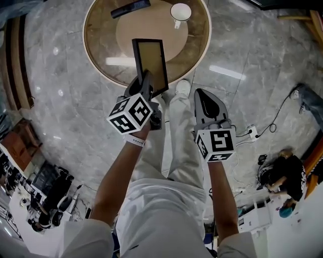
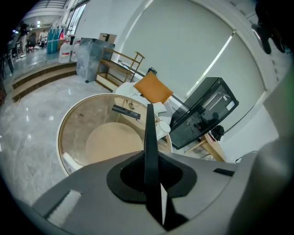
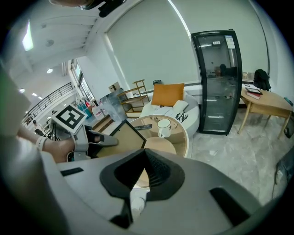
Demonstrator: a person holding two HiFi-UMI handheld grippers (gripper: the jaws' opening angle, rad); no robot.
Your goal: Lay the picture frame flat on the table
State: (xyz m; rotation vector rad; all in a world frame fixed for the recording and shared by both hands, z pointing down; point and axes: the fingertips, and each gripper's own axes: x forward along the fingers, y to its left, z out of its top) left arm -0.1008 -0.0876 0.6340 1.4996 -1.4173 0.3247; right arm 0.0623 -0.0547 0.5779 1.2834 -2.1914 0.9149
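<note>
I'm in the carrying-in step: the left tongs [image 1: 147,83] are clenched on the picture frame [image 1: 150,60], gripping it by its lower edge. In the left gripper view I see it edge-on, a thin dark blade standing straight up between the pads. From the head view the frame stands near upright above the near edge of the round desk [image 1: 96,48], its backing towards me. I can't tell whether its lower corner touches the glass, but I judge it is not set down. The right tongs [image 1: 201,95] are closed on nothing and hang off the desk, near its near-right edge.

Next, I reckon, I have to tip the frame's top away from me until it lies level, bring it down over the bare middle of the desk, and only then let go. The right tongs could steady the free edge. The top looks like glass, so a gentle landing matters.

The desk has a clear top with a tan round base showing through. A white mug [image 1: 180,12] sits at its far-right edge and a dark remote [image 1: 130,8] at its far edge, both well apart from the frame. The floor [image 1: 55,101] is polished grey marble. Beyond the desk stand a glass-fronted cabinet [image 3: 216,78] and a white seat with an orange cushion [image 3: 167,94]
</note>
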